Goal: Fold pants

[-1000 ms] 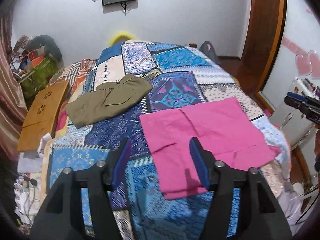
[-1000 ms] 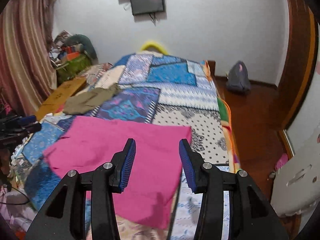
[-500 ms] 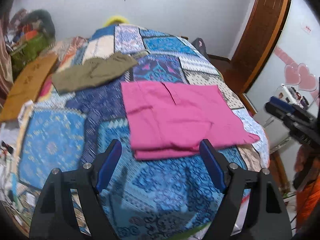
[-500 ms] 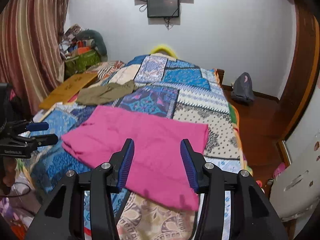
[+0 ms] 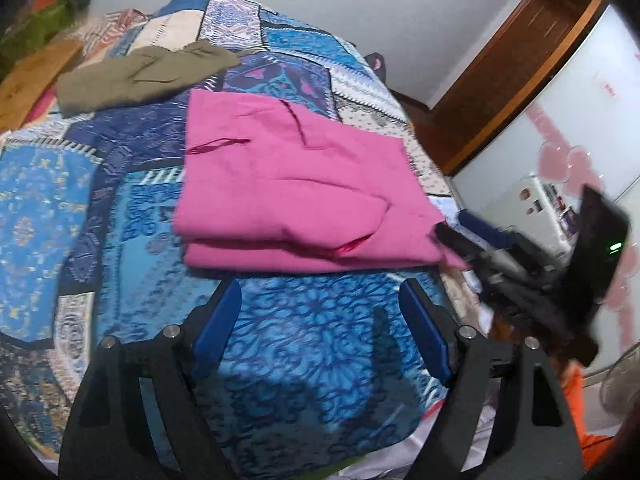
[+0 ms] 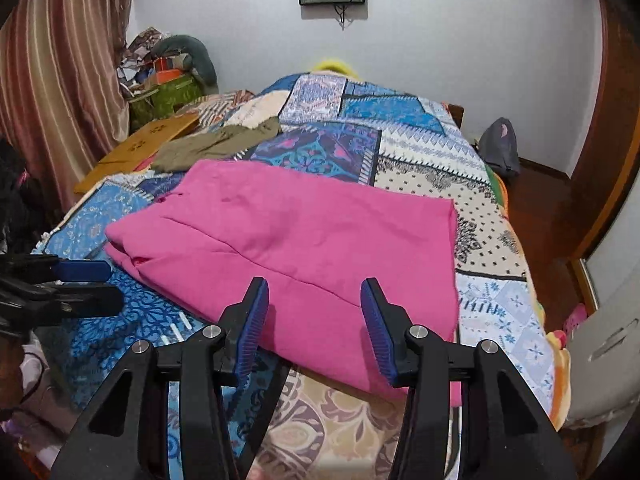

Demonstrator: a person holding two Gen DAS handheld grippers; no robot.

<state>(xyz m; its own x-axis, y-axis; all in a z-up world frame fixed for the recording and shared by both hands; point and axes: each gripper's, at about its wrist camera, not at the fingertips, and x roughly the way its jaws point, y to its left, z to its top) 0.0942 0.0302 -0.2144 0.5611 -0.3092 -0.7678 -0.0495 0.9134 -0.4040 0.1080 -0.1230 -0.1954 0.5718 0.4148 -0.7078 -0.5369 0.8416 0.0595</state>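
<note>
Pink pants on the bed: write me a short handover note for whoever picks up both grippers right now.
Left gripper: open, empty, above the bedspread just short of the pants' near edge.
Right gripper: open, empty, over the near part of the pink pants.
Pink pants lie flat, already folded into a layered rectangle. An olive garment lies farther back, untouched.
Left: judge whether another fold is needed, then grip an edge.

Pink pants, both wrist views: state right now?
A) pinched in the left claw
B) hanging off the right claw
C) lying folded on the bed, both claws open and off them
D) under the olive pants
C: the pink pants lie in folded layers on the bed, with the left claw and the right claw both open and empty; the olive pants lie apart, farther up the bed.
</note>
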